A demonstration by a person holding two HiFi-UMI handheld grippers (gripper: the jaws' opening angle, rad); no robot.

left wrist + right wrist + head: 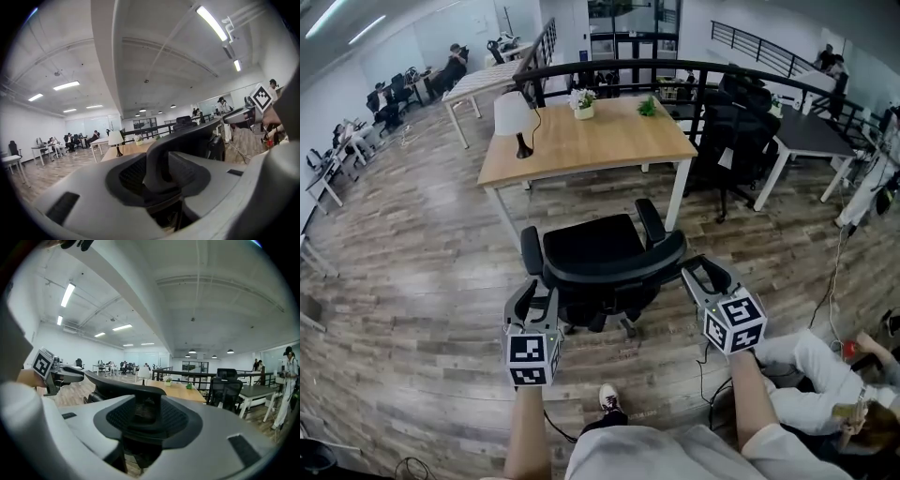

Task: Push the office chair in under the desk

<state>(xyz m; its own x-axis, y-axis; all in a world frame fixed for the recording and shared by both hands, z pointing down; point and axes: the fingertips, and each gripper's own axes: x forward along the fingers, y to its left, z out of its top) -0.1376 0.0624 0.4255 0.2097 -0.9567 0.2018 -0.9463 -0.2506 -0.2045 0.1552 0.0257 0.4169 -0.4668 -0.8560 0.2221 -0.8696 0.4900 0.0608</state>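
A black office chair (598, 255) stands on the wood floor just in front of a wooden desk (591, 141), its seat outside the desk's near edge. Its curved backrest (619, 267) faces me. My left gripper (536, 294) sits at the backrest's left end and my right gripper (703, 274) at its right end. In the left gripper view the backrest edge (187, 136) runs into the gap of the left gripper (159, 180), whose jaws stand apart. In the right gripper view the backrest end (117, 386) lies in front of the right gripper (145, 427), which is also open. I see no pad pressing on the chair.
On the desk stand a white lamp (514, 117), a flower pot (583, 103) and a small green plant (648, 107). Another black chair (741, 131) and a dark desk (811, 131) stand to the right. A person (825, 370) sits on the floor at right. A black railing (609, 70) runs behind.
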